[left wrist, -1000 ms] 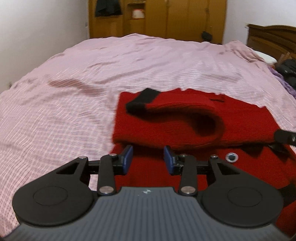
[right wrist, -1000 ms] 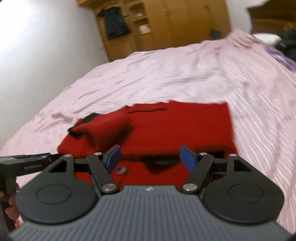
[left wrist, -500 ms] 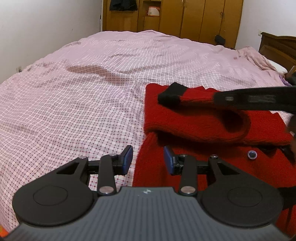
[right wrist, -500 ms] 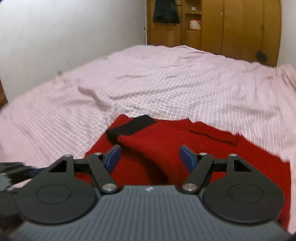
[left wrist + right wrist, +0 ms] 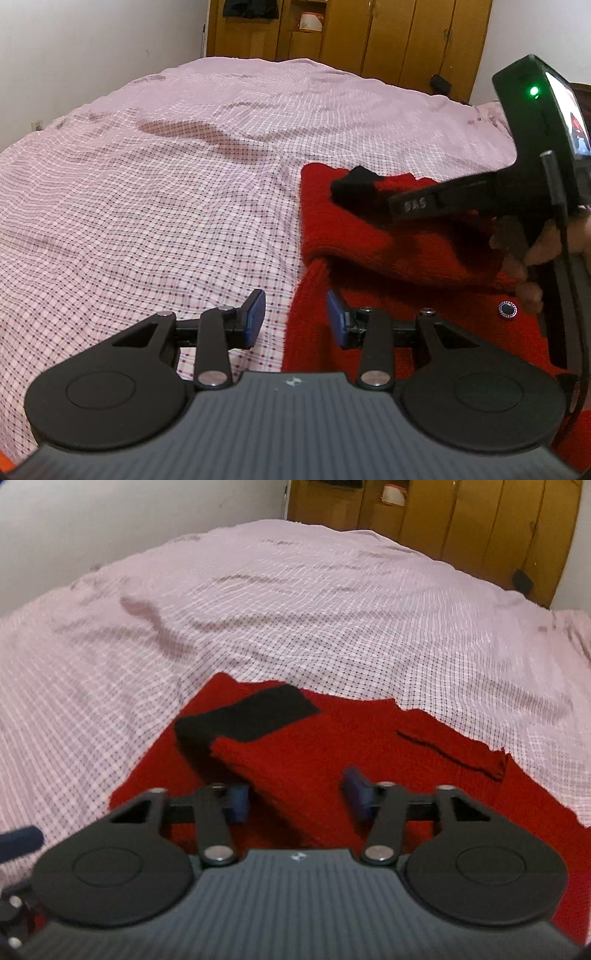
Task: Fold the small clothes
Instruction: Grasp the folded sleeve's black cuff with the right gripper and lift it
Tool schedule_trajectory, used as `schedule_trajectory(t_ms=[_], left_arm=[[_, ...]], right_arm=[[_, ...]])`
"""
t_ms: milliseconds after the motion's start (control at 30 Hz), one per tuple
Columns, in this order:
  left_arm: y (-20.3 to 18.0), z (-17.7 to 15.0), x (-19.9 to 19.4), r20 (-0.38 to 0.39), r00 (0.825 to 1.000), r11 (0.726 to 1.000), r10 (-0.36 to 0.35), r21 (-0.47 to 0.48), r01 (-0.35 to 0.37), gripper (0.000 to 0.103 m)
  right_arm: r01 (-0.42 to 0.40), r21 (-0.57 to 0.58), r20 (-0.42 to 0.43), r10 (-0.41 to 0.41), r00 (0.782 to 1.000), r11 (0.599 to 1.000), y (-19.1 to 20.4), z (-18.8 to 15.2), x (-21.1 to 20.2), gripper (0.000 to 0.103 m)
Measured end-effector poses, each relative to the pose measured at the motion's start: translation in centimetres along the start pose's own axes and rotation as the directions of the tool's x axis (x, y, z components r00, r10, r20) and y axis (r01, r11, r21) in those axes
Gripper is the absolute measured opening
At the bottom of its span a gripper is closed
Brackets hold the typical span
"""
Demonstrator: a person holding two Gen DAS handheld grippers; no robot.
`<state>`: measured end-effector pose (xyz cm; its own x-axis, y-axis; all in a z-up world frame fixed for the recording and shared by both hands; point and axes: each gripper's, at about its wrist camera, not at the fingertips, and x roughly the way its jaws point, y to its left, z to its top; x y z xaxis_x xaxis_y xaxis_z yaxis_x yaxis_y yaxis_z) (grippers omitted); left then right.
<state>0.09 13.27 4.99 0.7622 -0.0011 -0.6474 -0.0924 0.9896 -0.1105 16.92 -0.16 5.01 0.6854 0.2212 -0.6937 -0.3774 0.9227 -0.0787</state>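
Right tool (image 5: 295, 794) now astride red sleeve (image 5: 295, 775)

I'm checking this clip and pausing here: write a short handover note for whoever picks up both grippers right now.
Left gripper: jaws apart, empty, over the near left edge of the red sweater.
Right gripper: jaws have just been closing around the folded-over sleeve; a gap still shows, so no firm grip yet.
Sweater lies on the checked bedsheet, black cuff on top.
Done: far part folded over, one sleeve laid across.
Left: probably place that sleeve, then fold the near half.
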Motion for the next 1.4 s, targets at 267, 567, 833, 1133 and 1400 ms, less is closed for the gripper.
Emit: schedule_trajectory(t_ms=[267, 567, 833, 1133, 1400], left_arm=[[-1.5, 0.2, 0.1, 0.001, 1.000, 0.999, -0.018, 0.032, 0.018, 0.045], [-2.9, 0.2, 0.3, -0.003, 1.000, 0.998, -0.030, 0.048, 0.030, 0.045], [-3.9, 0.1, 0.1, -0.008, 1.000, 0.997, -0.025, 0.070, 0.025, 0.045], [-4.3, 0.1, 0.1, -0.016, 1.000, 0.997, -0.006, 0.078, 0.007, 0.045], [-5.1, 0.3, 0.1, -0.012, 1.000, 0.995, 0.001, 0.096, 0.000, 0.045]], right_arm=[[0.005, 0.136, 0.157, -0.026, 0.987, 0.991, -4.3, 0.5, -4.7, 0.014], [0.037, 0.310, 0.212, -0.107, 0.971, 0.950, -10.4, -3.6, -9.3, 0.013], [0.025, 0.463, 0.137, -0.099, 0.986, 0.886, -13.5, -8.9, -8.7, 0.016], [-0.032, 0.537, 0.087, -0.018, 0.996, 0.843, -14.8, -13.5, -9.2, 0.036], [-0.055, 0.521, 0.103, 0.002, 0.995, 0.852, -16.6, -15.2, -12.7, 0.044]])
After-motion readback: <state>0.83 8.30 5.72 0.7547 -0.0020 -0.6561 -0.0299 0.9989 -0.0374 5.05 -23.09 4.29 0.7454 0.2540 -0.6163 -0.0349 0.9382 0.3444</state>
